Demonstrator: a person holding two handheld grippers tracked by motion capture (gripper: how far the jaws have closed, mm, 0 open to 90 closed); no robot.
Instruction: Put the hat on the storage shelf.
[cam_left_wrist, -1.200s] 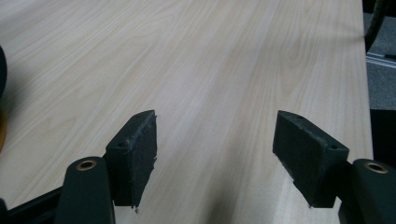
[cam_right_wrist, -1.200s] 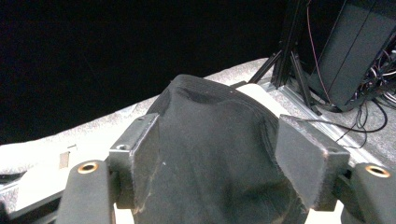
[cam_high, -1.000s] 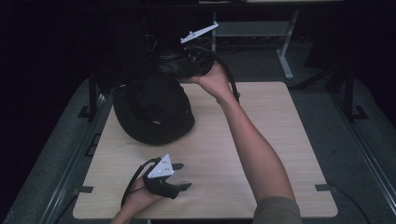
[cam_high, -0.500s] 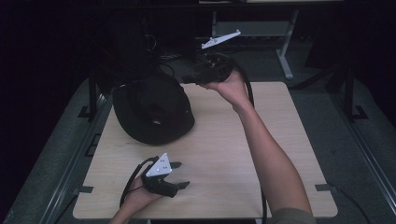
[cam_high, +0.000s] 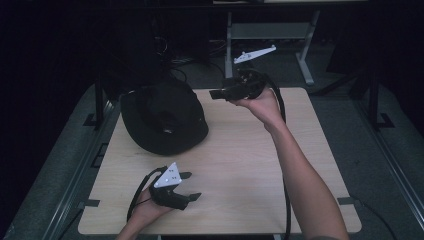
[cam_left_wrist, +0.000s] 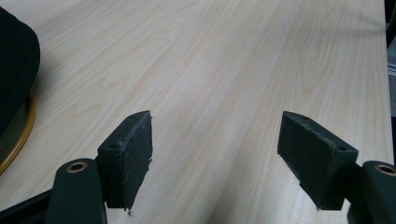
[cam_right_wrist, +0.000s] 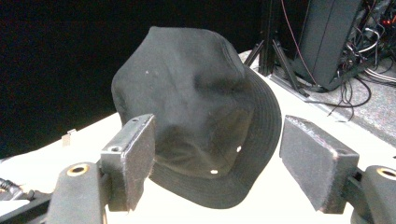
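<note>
Here both pairs of jaws stand spread and empty. The left gripper (cam_high: 187, 186) lies low near the bench's (cam_high: 240, 165) front edge, bare wood ahead. The right gripper (cam_high: 216, 93) hangs at the far edge, aimed at the black hat (cam_right_wrist: 196, 112) on the bench's far left part.

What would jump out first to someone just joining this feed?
The floppy black fabric bucket hat sits at the far left of the pale wood-grain table, dark against the light top. The right gripper is held up past the table's far edge, open and aimed at the hat. The left gripper rests low near the front edge, its fingers spread apart over bare wood.
</note>
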